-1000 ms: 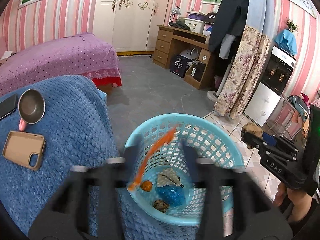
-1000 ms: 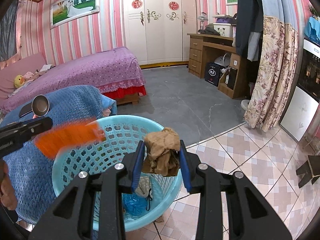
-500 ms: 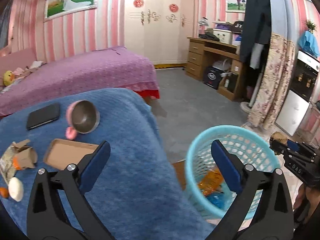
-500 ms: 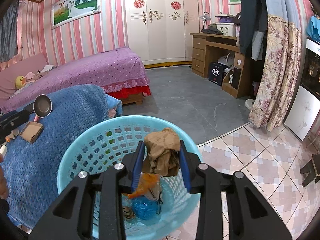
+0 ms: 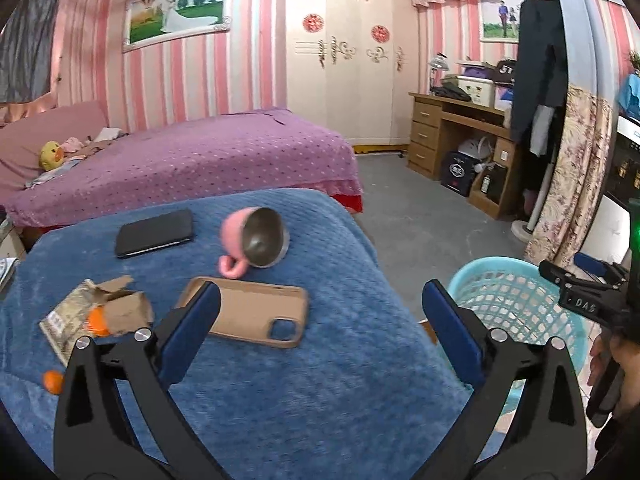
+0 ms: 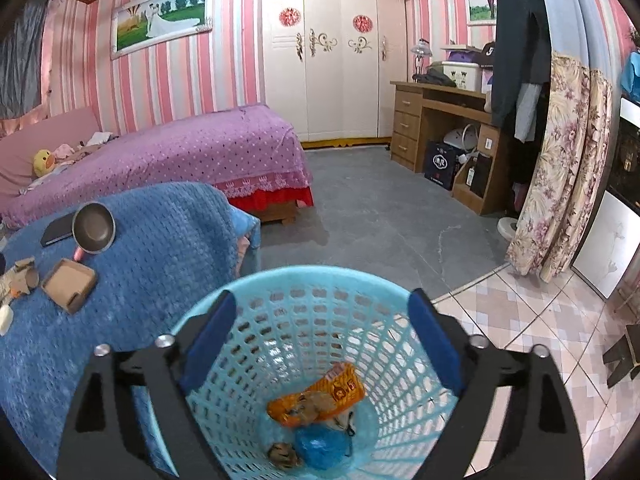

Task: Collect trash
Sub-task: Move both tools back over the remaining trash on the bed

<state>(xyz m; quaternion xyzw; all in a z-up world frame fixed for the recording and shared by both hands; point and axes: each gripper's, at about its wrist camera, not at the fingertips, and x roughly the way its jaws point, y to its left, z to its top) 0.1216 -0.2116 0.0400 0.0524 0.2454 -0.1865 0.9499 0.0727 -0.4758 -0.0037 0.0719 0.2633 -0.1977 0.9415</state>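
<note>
My left gripper (image 5: 320, 320) stands wide open over the blue blanket (image 5: 320, 380), with nothing between its fingers. A torn cardboard box (image 5: 100, 308) and small orange scraps (image 5: 53, 382) lie on the blanket at its left. My right gripper (image 6: 322, 312) hangs over the light-blue basket (image 6: 320, 270), its jaws opening, nothing between them. On the basket's floor lie an orange wrapper (image 6: 320, 398) with a brownish wad on it, a blue bag (image 6: 320, 446) and a small brown crumple (image 6: 284, 454). The basket (image 5: 516, 264) stands right of the blanket-covered table.
On the blanket also lie a tan phone case (image 5: 248, 312), a black phone (image 5: 154, 232) and a pink cup (image 5: 252, 240) on its side. A purple bed (image 5: 180, 160) stands behind. A wooden desk (image 6: 440, 120) and a floral curtain (image 6: 568, 168) stand to the right.
The left gripper opened, let the orange wrapper fall into the basket and swung left over the table. The right gripper opened and the brown paper wad left its jaws.
</note>
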